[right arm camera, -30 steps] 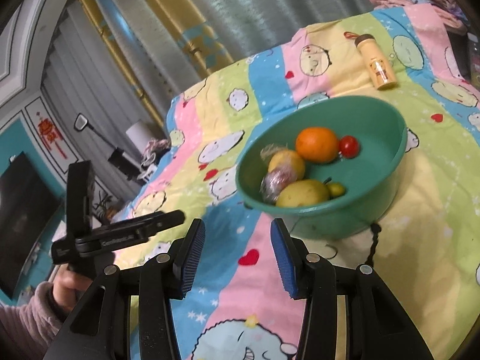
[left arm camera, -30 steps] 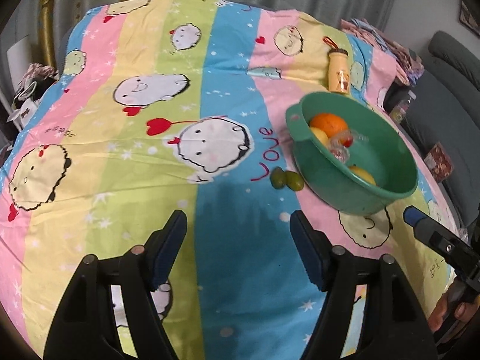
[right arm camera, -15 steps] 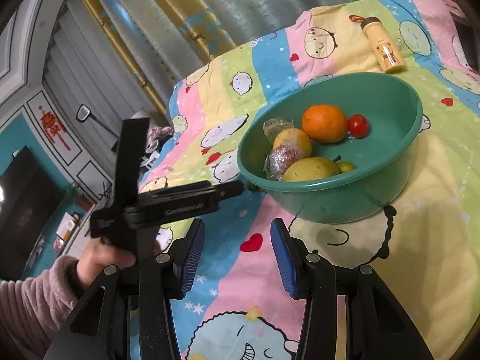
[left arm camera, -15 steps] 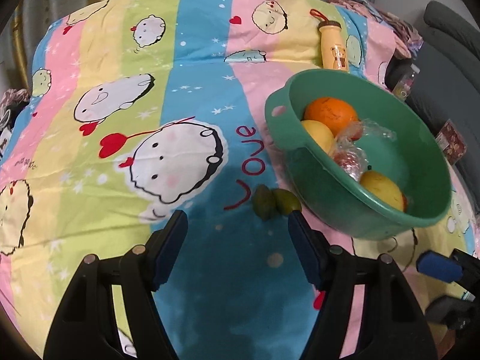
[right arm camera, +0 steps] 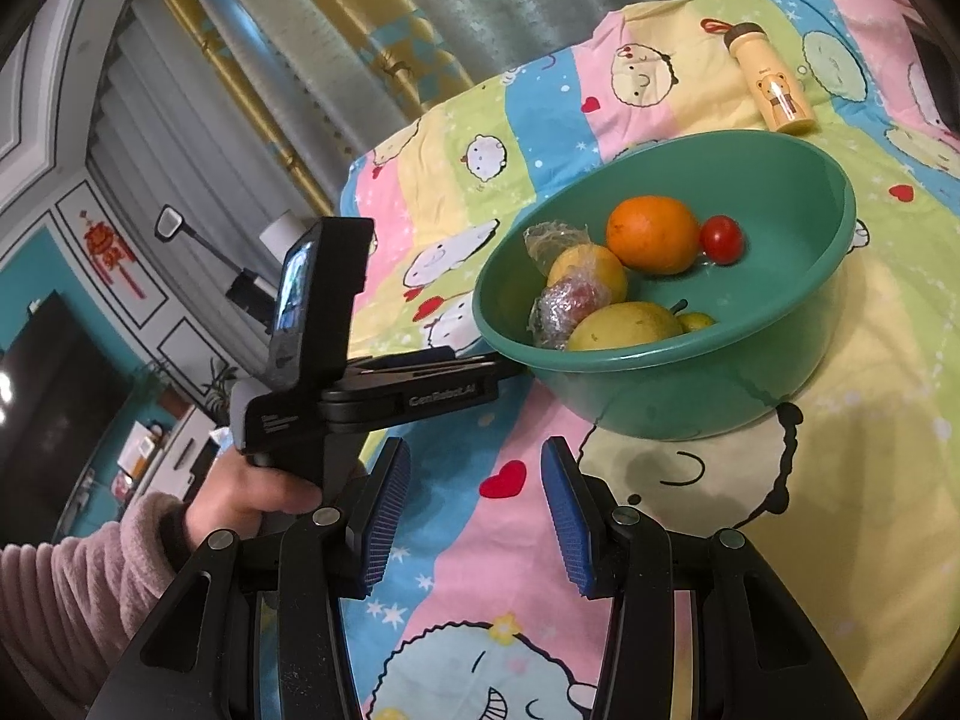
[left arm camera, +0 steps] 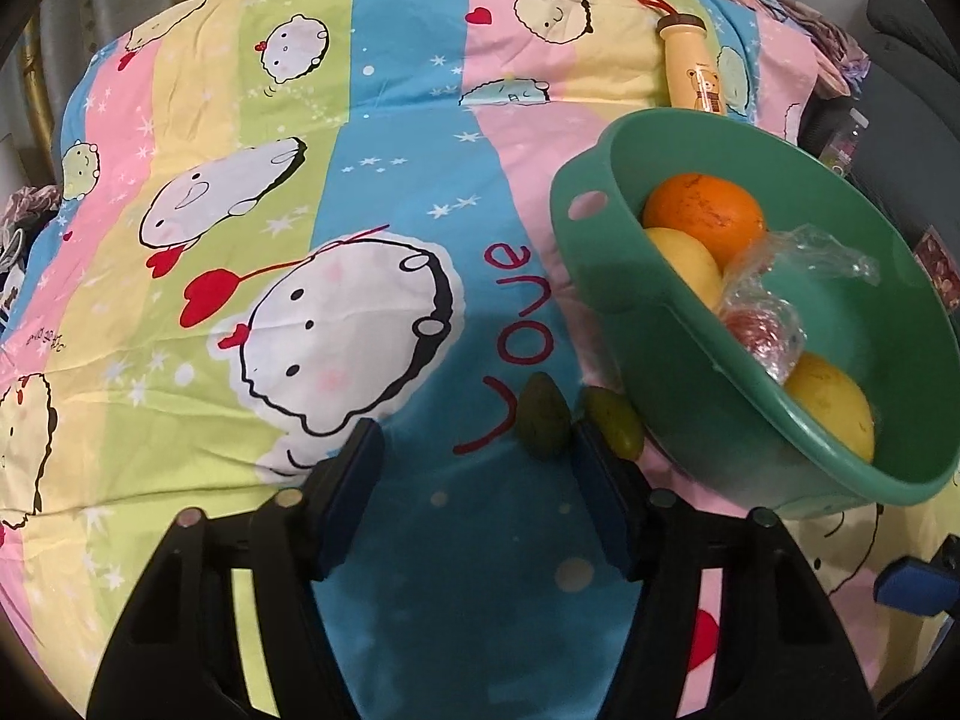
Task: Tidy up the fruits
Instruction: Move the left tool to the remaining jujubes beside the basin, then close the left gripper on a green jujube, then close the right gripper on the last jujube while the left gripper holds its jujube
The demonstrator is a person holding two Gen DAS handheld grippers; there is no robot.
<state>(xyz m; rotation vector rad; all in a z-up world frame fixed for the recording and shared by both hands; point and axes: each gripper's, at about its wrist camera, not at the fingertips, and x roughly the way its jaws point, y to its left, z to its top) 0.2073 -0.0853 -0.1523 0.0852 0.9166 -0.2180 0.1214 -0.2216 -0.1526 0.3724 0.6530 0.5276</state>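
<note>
Now both grippers gape, holding nothing — left gripper, jaws just narrowing, has two green fruits at one o'clock; right gripper hangs before the basin.

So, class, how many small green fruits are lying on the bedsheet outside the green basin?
2: a darker green fruit and a lighter green fruit, side by side against the green basin. More may hide behind it.

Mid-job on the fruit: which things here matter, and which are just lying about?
Job:
green fruits on the cloth beside the bowl
bowl
orange, tomato, yellow fruits, wrapped fruit in the bowl
left gripper, open, jaws have just been closing

Lying about:
bottle
</note>
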